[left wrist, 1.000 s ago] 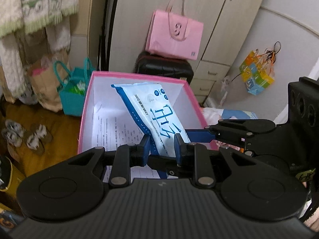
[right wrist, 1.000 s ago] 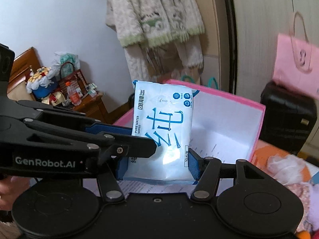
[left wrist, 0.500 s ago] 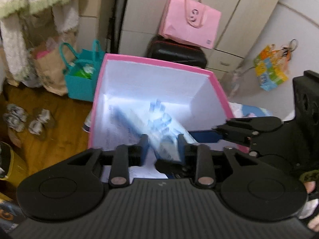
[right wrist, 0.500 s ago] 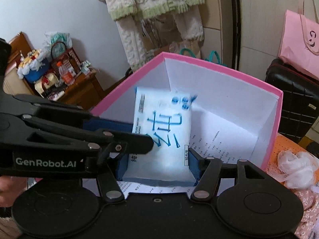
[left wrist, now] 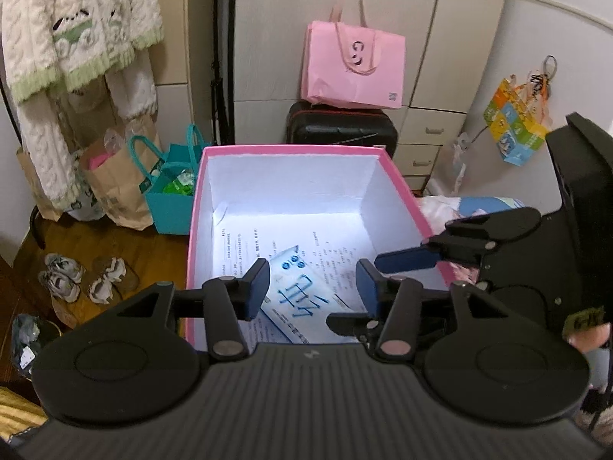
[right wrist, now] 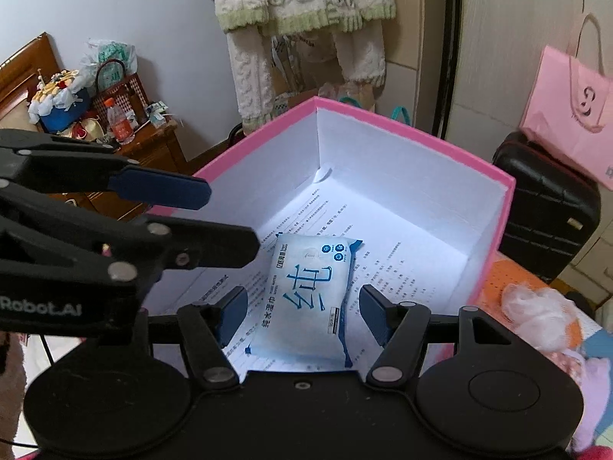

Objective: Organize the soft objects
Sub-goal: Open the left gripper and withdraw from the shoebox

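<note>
Both my grippers, left gripper [left wrist: 312, 287] and right gripper [right wrist: 302, 316], opening, wipes pack [right wrist: 306, 299] released below/between jaws into pink box [right wrist: 402, 134] — 1 item stowed.

Pink box [right wrist: 402, 153] open on top, wipes pack [right wrist: 312, 299] flat inside, clear floor beyond it.

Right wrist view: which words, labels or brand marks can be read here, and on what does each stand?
"Robot.AI": cut-off white lettering on the left tool body.
"纯": large blue character on the wet wipes pack.
Pack's smaller print: too small to read.
Printed sheets lining the pink box: too small to read.
</note>
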{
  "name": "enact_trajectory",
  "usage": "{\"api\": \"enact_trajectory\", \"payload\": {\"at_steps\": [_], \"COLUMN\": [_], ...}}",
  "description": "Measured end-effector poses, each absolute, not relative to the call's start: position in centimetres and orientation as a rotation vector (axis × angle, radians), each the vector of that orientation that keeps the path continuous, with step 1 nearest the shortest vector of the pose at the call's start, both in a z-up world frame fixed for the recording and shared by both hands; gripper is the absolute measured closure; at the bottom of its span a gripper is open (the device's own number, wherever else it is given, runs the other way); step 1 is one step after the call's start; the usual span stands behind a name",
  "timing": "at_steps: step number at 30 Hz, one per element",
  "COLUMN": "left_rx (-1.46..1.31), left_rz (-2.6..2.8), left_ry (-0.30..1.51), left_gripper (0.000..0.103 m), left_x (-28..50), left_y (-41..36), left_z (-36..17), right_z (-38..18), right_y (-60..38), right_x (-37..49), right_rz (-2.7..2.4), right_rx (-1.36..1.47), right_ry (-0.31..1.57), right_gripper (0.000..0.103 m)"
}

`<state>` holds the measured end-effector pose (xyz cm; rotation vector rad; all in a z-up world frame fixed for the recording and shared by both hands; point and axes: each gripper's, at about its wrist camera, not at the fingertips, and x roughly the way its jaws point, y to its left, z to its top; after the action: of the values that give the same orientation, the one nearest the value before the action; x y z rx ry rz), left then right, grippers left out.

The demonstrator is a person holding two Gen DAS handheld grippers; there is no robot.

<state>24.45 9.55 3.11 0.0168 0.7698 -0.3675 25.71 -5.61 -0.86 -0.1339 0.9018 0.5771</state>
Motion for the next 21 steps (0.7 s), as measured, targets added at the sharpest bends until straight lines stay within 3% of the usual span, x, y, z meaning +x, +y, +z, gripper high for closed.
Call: {"api": "enact_trajectory", "payload": {"at_steps": [14,21], "left_rx": [0.083,0.145], "left_rz": [-0.481,-0.521], "left_ry": [0.731,0.671], "left_gripper": [0.048,0.037], "left_x": [16.6,12.6], "left_y": [7.3,5.1], "left_z": [7.0,8.0], "right_z": [4.0,5.5], "right_y": [-9.5,-14.5], "right_x": [17.2,12.7], "right_rz": [0.581,0.546], "right_rx": [-0.211,-0.209], "right_ry": [0.783,0.744], "right_gripper": [0.033,0.032]}}
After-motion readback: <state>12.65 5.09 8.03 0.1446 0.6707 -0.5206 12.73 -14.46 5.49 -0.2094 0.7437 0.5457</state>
